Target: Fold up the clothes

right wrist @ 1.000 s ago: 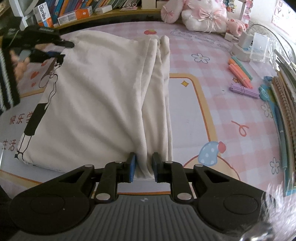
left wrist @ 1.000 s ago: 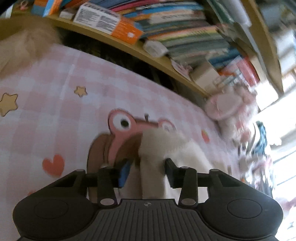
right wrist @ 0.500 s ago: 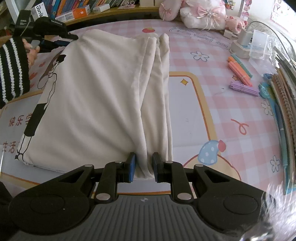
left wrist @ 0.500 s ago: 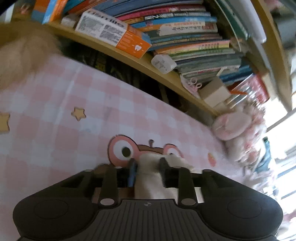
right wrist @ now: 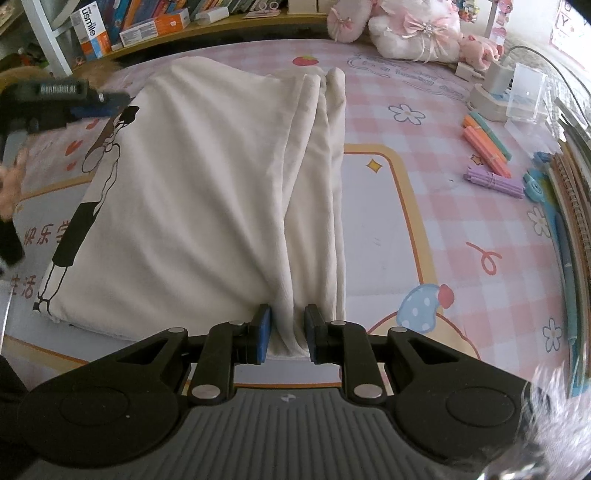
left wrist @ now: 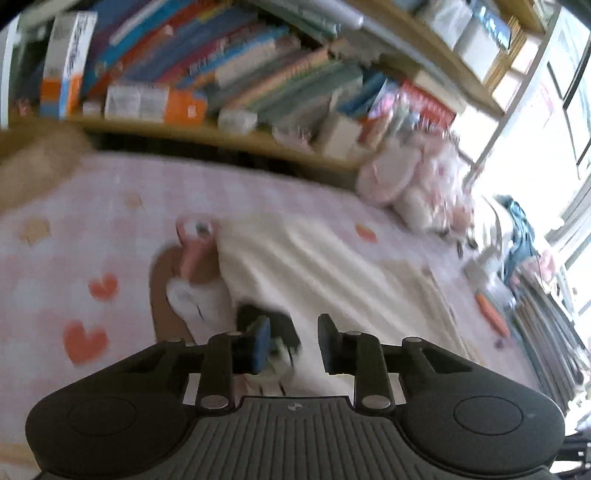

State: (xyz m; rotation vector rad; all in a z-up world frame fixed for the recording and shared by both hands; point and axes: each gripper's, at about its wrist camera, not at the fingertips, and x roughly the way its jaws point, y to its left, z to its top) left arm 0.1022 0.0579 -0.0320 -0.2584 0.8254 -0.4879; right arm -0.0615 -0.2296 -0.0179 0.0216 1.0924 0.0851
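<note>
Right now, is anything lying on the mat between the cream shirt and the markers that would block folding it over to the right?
Nothing visible does. The mat beside the cream shirt is bare up to the markers; the right gripper grips the shirt's near edge.

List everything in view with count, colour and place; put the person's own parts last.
garment: one, cream with a black cartoon print, spread on the mat.
mat: one, pink check with cartoons, under everything.
plush toys: several, pink and white, far edge.
markers: a few, orange, teal and purple, right side.
books: many, mixed colours, back shelf.
notebooks: a stack, right edge.
left tongs: black, open, over the garment.
right tongs: black, shut on the near hem.
hand: one, holding the left tongs.
</note>
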